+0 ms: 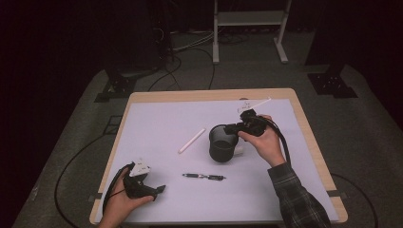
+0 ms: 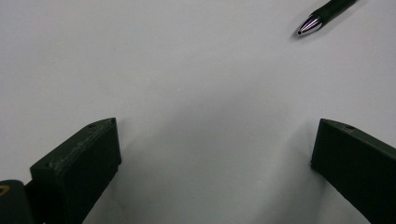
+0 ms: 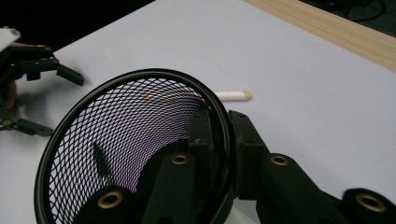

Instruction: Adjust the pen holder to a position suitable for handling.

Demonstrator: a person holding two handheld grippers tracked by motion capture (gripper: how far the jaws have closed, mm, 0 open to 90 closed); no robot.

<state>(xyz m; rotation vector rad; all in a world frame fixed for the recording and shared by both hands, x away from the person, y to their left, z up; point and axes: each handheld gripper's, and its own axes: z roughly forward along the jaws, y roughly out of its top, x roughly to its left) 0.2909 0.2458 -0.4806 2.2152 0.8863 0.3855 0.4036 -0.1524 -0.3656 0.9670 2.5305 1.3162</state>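
Right gripper (image 3: 223, 122) clamping mesh cup (image 3: 126, 135) rim

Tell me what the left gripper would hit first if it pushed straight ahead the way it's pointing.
Probably nothing at once: between the open jaws of the left gripper lies bare white sheet. The black pen lies ahead, off to one side, so it might be missed.
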